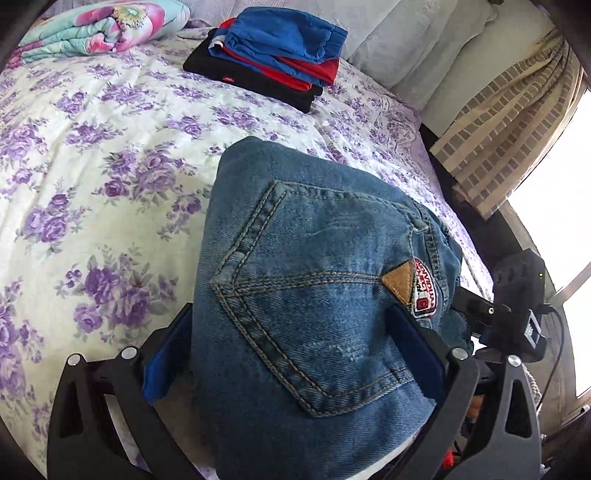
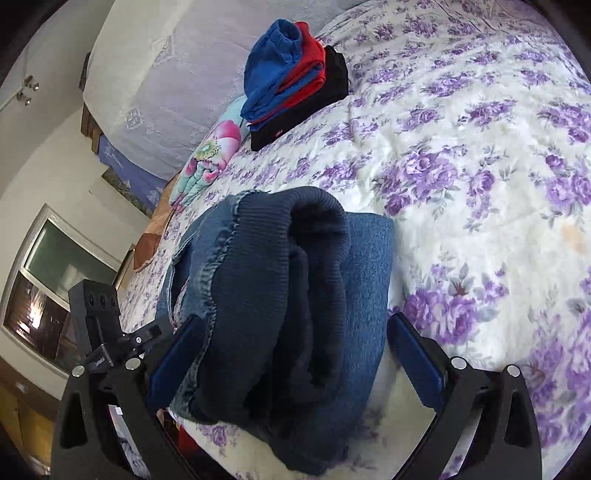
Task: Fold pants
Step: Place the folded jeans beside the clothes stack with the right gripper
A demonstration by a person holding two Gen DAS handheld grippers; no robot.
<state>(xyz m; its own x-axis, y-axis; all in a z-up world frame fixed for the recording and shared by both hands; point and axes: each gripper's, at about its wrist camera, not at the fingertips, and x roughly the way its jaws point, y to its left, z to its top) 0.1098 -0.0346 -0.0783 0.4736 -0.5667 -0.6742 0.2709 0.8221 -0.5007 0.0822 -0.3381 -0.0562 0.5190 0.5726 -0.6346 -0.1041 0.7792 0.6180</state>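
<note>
The folded blue jeans point(image 1: 314, 295) show a back pocket and a red-and-white patch in the left wrist view. They fill the span between the blue pads of my left gripper point(image 1: 291, 314), which is shut on the bundle at a wide spread. From the other side, the right wrist view shows the jeans point(image 2: 280, 295) end-on, with dark ribbed lining rolled inside. My right gripper point(image 2: 293, 319) holds this end, its left pad pressed on the denim and its right pad at the denim's edge. The bundle sits just above the floral bedsheet point(image 2: 461, 184), near the bed's edge.
A stack of folded clothes point(image 1: 273, 51), blue on red on black, lies at the far side of the bed. A rolled floral quilt point(image 1: 96, 33) is beside it, and pale pillows point(image 1: 388, 40) line the headboard. A curtain point(image 1: 509, 122) and window are on the right.
</note>
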